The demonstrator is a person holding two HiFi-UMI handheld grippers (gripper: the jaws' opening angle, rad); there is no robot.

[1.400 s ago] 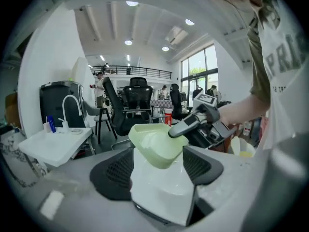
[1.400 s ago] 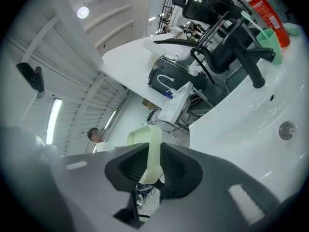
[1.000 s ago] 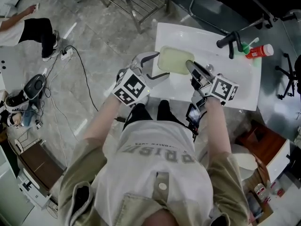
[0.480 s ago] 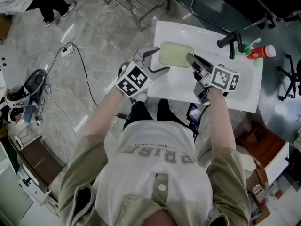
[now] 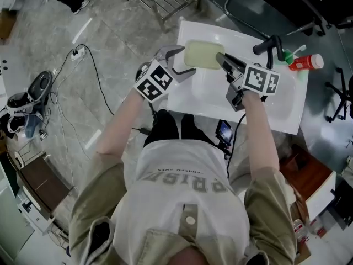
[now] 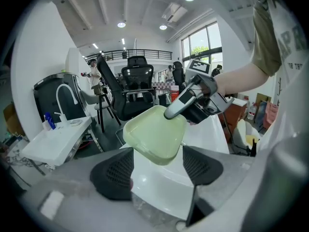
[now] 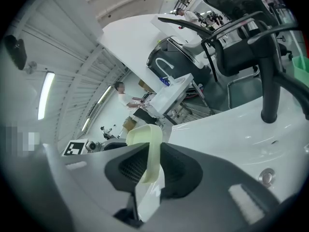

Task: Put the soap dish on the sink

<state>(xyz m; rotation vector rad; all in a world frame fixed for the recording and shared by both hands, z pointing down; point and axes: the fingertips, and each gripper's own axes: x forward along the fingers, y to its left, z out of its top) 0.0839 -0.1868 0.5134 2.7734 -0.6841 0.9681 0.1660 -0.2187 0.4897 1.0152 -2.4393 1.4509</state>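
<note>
The pale green soap dish (image 5: pixel 203 54) hangs over the far left part of the white sink (image 5: pixel 207 99). My right gripper (image 5: pixel 223 61) is shut on the dish's right rim. In the right gripper view that rim (image 7: pixel 151 146) stands edge-on, squeezed between the two dark pads of the right gripper (image 7: pixel 148 167). My left gripper (image 5: pixel 177 61) stands open just left of the dish. In the left gripper view the soap dish (image 6: pixel 155 133) floats tilted beyond the spread pads of the left gripper (image 6: pixel 157 170), apart from both. Whether the dish touches the sink I cannot tell.
A black faucet (image 5: pixel 271 46) rises at the sink's far right, with a red bottle (image 5: pixel 304 61) and a green item (image 5: pixel 287 54) beside it. The drain plug (image 7: pixel 266 177) lies in the basin. Cables (image 5: pixel 94 73) trail over the floor at left. Office chairs (image 6: pixel 137 83) stand beyond.
Both grippers have sunk a little and shifted toward the sink's far left edge, the dish carried along in the right one. The person at the upper left has left the picture.
</note>
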